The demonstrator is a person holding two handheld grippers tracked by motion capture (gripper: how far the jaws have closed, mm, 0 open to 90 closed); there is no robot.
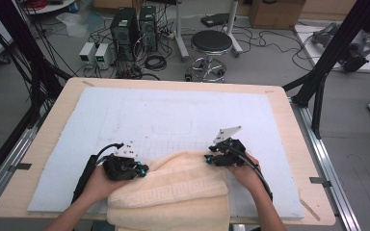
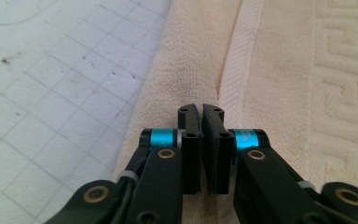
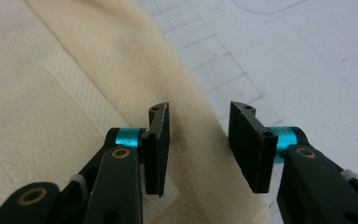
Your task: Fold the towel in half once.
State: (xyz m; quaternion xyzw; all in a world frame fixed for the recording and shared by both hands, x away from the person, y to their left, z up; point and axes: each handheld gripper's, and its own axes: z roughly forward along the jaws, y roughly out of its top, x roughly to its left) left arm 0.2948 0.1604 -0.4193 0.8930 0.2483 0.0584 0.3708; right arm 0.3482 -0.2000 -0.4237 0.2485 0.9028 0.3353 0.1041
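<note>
1. Left tongs (image 2: pixel 201 114) are pressed together, pinching the cream towel (image 1: pixel 173 190) fold.
2. Right tongs (image 3: pixel 198 140) stand spread astride the towel's edge, gripping nothing.
3. The towel lies at the counter's (image 1: pixel 289 103) six o'clock edge.

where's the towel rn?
High view: the cream towel lies at the near middle edge of the white mat, hanging over the table's front, between the left claw and right claw.

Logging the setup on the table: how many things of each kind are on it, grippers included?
Cream towel: 1
White foam mat: 1
Left gripper and right gripper: 2
Total: 4
</note>
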